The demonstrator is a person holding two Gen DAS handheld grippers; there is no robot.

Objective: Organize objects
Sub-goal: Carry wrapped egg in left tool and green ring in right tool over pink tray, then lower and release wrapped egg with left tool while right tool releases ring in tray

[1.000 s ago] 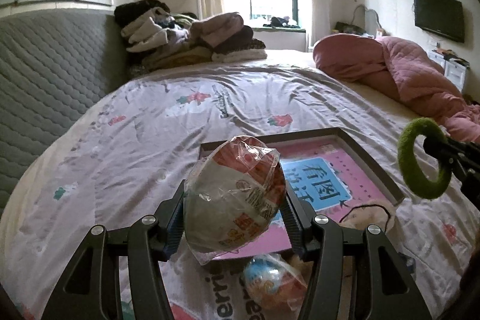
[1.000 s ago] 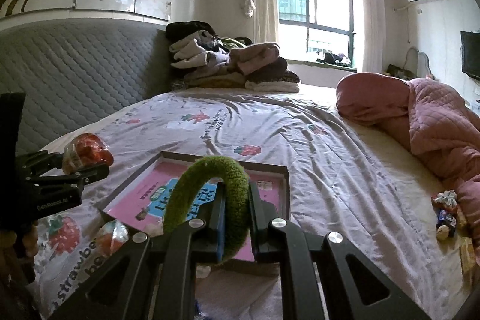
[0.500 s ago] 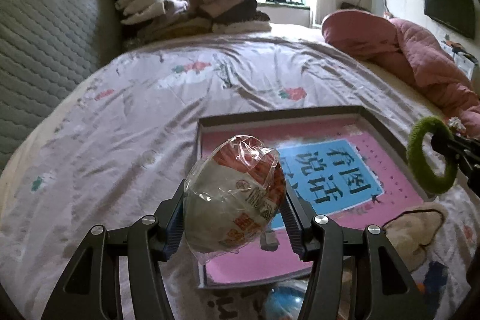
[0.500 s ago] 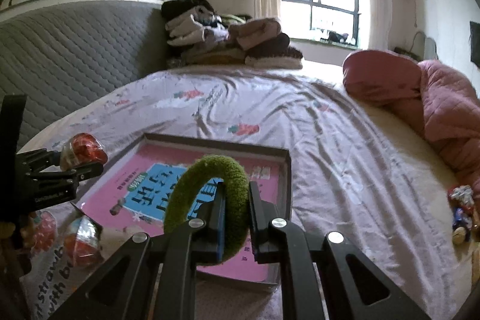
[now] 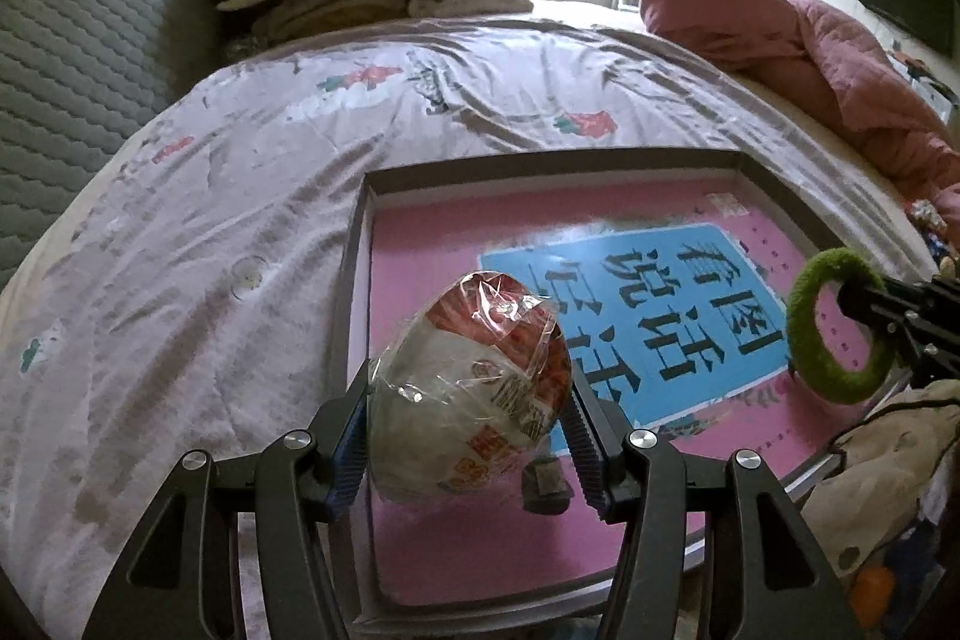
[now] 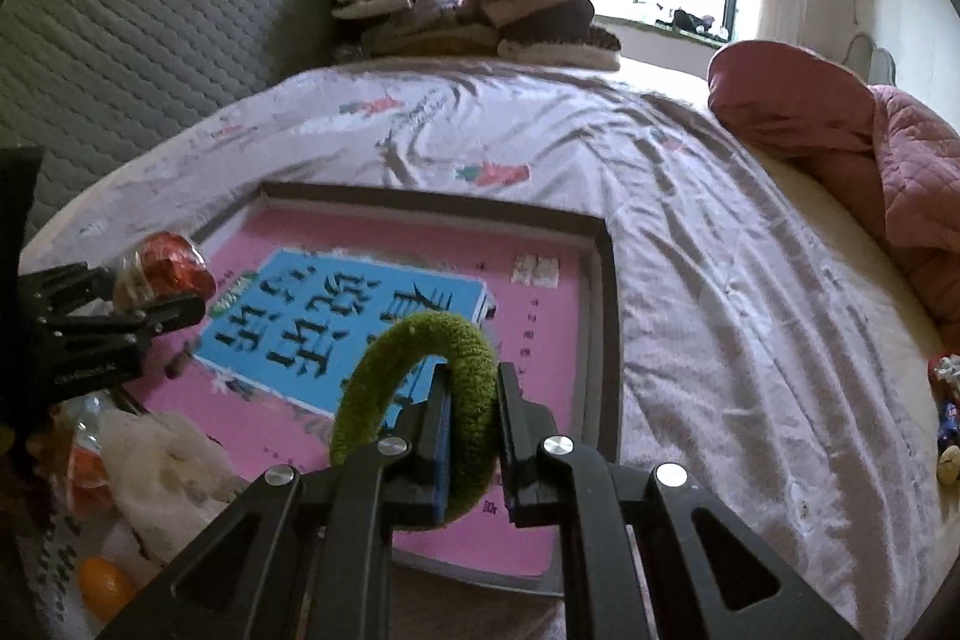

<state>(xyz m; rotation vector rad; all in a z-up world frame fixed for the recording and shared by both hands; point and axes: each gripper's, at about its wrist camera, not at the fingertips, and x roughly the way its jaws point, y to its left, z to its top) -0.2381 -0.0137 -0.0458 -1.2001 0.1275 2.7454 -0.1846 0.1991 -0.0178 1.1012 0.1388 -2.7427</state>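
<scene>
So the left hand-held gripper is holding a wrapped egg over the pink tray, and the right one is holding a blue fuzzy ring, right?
Nearly. The ring in the right hand-held gripper is green, not blue, as the right wrist view shows. The left hand-held gripper does hold the wrapped egg over the pink tray.

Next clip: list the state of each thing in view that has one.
Left gripper: shut on plastic-wrapped red-and-white toy egg, held above the tray.
Right gripper: shut on fuzzy green ring, upright.
Shallow grey-rimmed tray with pink base: open, on the bed.
</scene>
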